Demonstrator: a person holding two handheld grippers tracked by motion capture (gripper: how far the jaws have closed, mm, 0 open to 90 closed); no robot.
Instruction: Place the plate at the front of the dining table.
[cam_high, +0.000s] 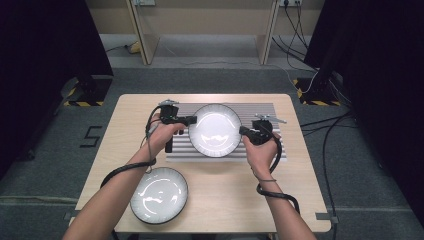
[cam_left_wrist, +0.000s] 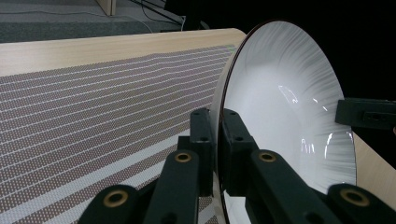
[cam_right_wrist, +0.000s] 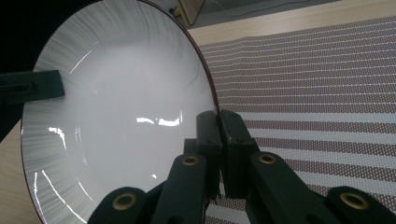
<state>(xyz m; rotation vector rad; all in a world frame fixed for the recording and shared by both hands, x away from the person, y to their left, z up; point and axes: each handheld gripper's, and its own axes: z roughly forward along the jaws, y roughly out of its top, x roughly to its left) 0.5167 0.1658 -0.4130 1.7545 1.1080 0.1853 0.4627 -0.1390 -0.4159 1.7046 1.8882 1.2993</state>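
A white plate with a dark rim (cam_high: 215, 129) is held tilted above the striped placemat (cam_high: 272, 150), facing me in the high view. My left gripper (cam_high: 192, 120) is shut on the plate's left rim, and my right gripper (cam_high: 243, 131) is shut on its right rim. In the left gripper view the jaws pinch the plate's edge (cam_left_wrist: 218, 135), with the plate (cam_left_wrist: 285, 107) rising to the right and the other gripper's jaw (cam_left_wrist: 366, 113) at the far rim. In the right gripper view the jaws pinch the rim (cam_right_wrist: 218, 122) of the plate (cam_right_wrist: 121, 116).
A second white plate (cam_high: 159, 194) lies flat on the wooden table (cam_high: 300, 190) near its front left edge. Cables trail from both grippers along the person's forearms. Dark stands and cables sit on the floor beyond the table.
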